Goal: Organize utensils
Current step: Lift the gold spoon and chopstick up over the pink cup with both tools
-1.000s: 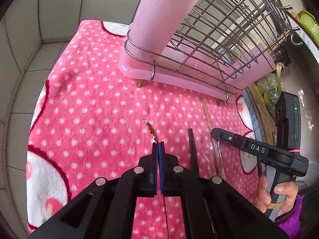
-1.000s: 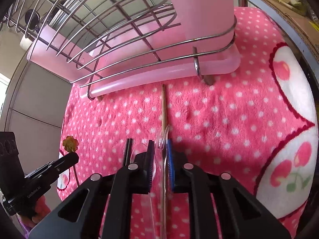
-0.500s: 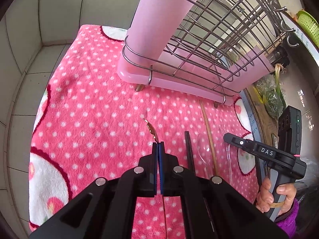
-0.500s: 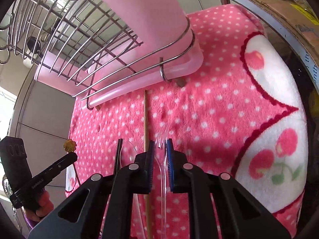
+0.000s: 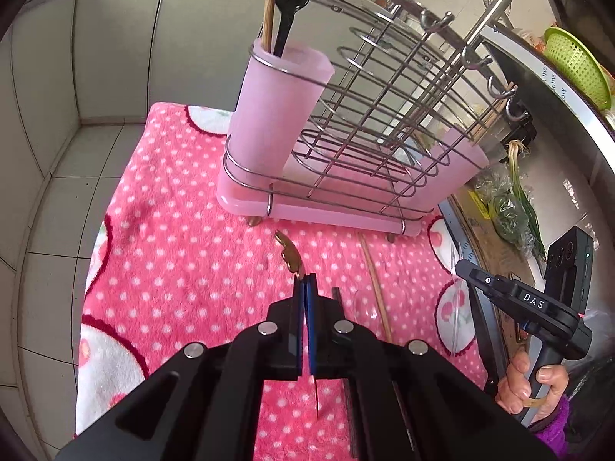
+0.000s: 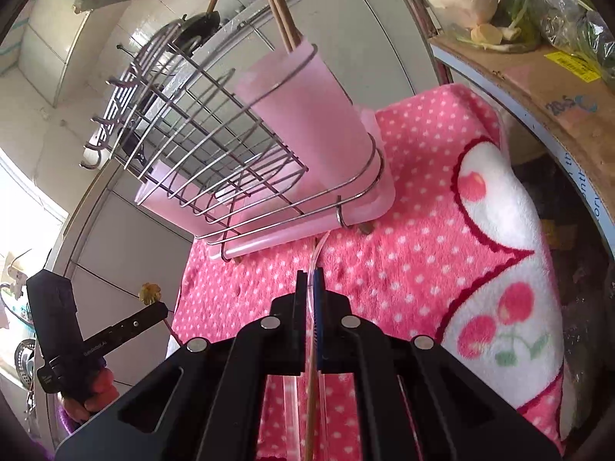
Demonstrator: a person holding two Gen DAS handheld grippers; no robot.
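- We saw the left gripper (image 5: 305, 288) clamped tight on a thin gold-coloured utensil (image 5: 290, 255) with a flower-shaped end (its kind we could not tell), lifted above the pink polka-dot blanket (image 5: 184, 253).
- The right gripper (image 6: 310, 282) had just been closing and gripped a clear plastic utensil (image 6: 321, 244), whose transparent handle ran forward from between the pads toward the rack's base.
- A wire drying rack (image 5: 384, 123) on a pink drip tray (image 5: 326, 213) stood at the blanket's far edge.
- The rack's pink plastic holder cup (image 5: 275, 115) carried wooden chopsticks (image 5: 269, 4) and a black spoon (image 5: 290, 11), all upright.
- One wooden chopstick (image 5: 374, 284) lay on the blanket in front of the tray, beside a black utensil (image 5: 338, 296) mostly hidden behind the left gripper's finger.
- A hand (image 5: 526, 384) with a purple cuff grasped the right gripper's handle at the frame's right edge.
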